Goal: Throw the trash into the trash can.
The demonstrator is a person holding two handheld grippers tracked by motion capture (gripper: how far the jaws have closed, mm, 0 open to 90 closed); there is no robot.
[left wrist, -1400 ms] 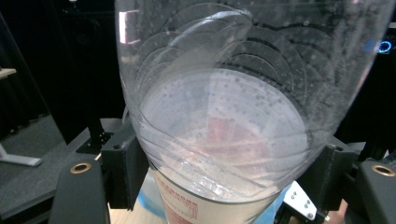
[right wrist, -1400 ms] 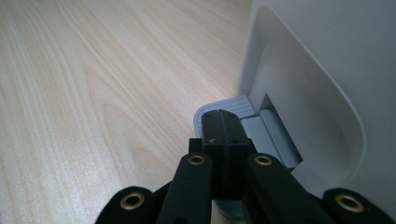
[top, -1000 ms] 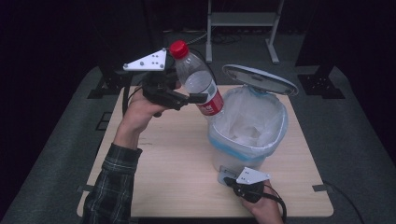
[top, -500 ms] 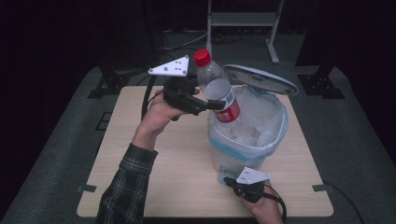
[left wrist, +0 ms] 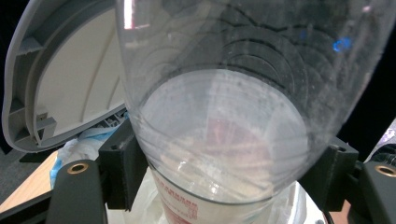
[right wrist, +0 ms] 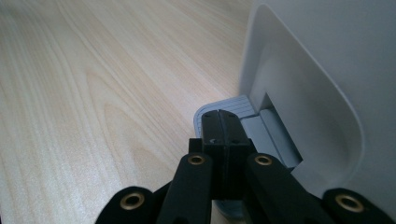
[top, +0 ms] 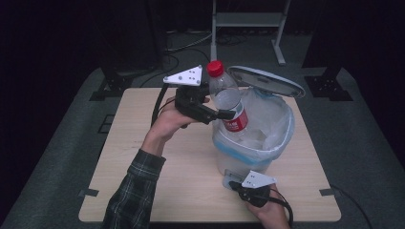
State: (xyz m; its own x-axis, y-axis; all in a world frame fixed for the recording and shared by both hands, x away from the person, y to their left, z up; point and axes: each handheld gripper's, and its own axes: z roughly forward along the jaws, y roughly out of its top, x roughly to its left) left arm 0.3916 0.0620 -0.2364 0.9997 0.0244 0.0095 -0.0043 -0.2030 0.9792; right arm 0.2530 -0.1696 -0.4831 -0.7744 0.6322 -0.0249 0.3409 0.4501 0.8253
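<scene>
At the bottom of the high view, your right gripper (top: 241,183) presses its tight-closed jaws, nothing between them, on the grey ribbed foot pedal (right wrist: 233,106) of the pale grey pedal bin (top: 239,164), keeping the round grey lid (top: 266,81) tipped up.

Further up, near the middle of the frame, your left gripper (top: 224,114) has the clear plastic bottle with the red cap (top: 228,98) between its jaws, tilted over the bin's open mouth and its thin white liner bag (top: 279,125). Those jaws have just been opening. They flank the bottle closely, though you can't quite tell through the clear plastic whether the pads press.

The bottle looks empty: light, thin-walled, easily dented, smooth and slippery. Take it at the ribbed waist above the label.
</scene>
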